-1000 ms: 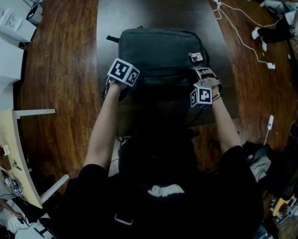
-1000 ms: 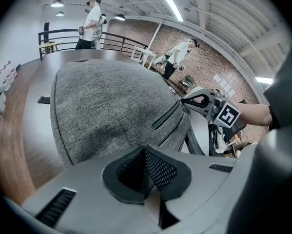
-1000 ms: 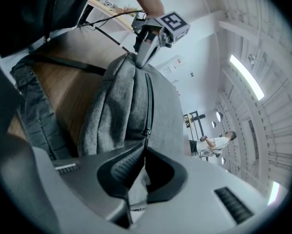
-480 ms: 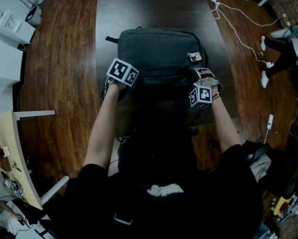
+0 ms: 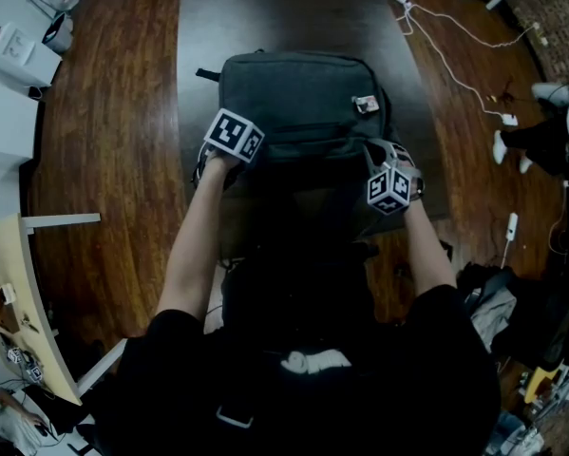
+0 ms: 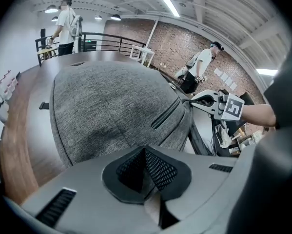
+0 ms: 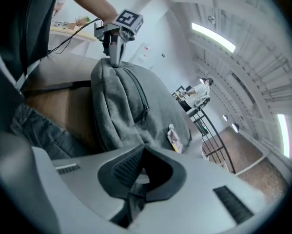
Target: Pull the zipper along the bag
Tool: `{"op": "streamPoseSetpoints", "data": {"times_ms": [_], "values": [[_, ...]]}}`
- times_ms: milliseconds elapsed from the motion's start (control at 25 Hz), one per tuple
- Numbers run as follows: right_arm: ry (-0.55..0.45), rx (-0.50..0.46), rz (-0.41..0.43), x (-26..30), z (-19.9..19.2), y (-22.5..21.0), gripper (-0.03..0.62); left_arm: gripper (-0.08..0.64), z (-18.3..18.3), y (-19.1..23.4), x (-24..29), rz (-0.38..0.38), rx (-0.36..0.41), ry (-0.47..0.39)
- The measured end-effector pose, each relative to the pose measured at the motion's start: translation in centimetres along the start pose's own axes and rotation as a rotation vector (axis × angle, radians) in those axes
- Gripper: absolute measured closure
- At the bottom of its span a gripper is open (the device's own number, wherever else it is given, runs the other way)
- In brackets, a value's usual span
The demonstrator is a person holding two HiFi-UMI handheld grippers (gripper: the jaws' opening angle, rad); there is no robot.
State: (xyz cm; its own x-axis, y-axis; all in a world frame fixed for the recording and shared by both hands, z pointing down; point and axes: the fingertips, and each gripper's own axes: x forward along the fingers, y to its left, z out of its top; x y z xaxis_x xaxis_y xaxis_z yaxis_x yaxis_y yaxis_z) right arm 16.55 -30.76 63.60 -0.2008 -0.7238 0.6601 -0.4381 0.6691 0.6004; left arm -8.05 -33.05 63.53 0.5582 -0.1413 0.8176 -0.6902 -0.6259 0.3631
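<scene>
Bag [image 5: 303,93] grey heathered; wood surface [image 5: 123,160] brown; left cube [image 5: 235,136], right cube [image 5: 390,188] black-white squares.

No legible text, brand or number anywhere. Small tag [image 5: 365,104] on bag [image 5: 303,88]: light patch, print too small to read; no clearer in right gripper view. Left marker cube [image 5: 235,137], right marker cube [image 5: 390,188]: black-white square code patterns only, no letters. Pale sheets [image 6: 224,77] on brick wall: too small to tell. White box [image 5: 18,53] at head view left edge: marks unreadable.
</scene>
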Motion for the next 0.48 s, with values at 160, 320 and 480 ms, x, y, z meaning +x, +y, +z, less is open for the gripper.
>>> {"op": "streamPoseSetpoints", "data": {"times_ms": [160, 320, 480], "values": [[0.02, 0.115, 0.01, -1.0, -0.6, 0.7, 0.571, 0.561, 0.1, -0.3, 0.2, 0.026, 0.027, 0.002], [-0.018, 0.274, -0.003, -1.3, 0.1, 1.6, 0.571, 0.561, 0.2, -0.8, 0.4, 0.052, 0.045, -0.015], [-0.086, 0.469, 0.01, -1.4, 2.8, 2.1, 0.572, 0.561, -0.4, -0.8, 0.4, 0.104, 0.069, 0.014]]}}
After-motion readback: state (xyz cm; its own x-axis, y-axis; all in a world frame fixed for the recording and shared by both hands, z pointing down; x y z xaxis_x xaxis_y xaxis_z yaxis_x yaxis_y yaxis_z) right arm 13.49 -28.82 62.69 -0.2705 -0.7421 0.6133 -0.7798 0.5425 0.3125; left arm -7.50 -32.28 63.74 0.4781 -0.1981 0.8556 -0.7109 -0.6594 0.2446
